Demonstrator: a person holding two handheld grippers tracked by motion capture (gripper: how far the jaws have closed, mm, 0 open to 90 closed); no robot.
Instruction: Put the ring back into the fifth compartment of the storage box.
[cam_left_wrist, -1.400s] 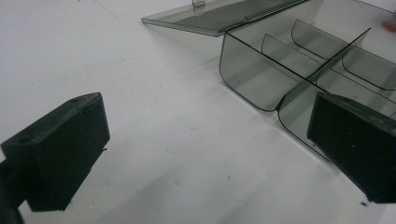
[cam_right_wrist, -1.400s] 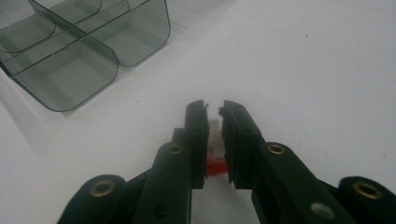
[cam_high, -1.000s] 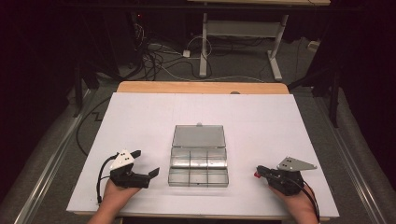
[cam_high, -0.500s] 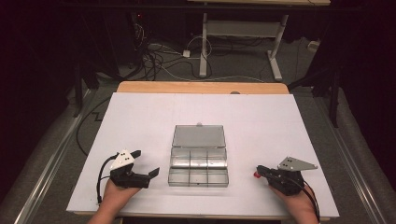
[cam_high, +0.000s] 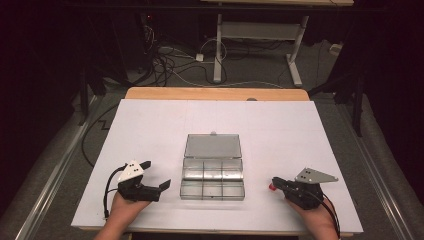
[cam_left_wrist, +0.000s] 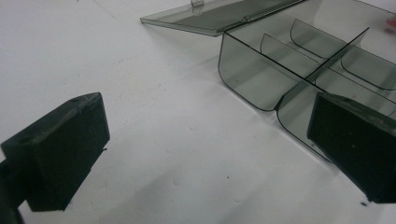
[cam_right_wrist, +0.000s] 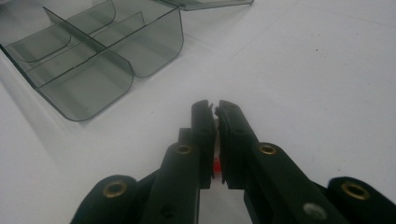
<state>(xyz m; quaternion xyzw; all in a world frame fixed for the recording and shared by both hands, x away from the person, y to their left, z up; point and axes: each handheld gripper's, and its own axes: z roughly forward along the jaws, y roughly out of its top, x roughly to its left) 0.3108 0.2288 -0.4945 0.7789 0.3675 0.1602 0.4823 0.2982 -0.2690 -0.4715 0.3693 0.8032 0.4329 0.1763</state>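
Observation:
A clear grey plastic compartment box lies near the front middle of the white table top, its lid folded flat behind it. All its compartments look empty. My left gripper rests on the table left of the box, open, with nothing between its fingers; the box stands just ahead of it. My right gripper rests to the right of the box, jaws nearly together. A small red piece shows in the narrow slit between them, and the same red piece sits at the jaw tips.
The white sheet covers a wooden table. Beyond its far edge are cables on the floor and a white desk frame. Bare white surface surrounds the box on all sides.

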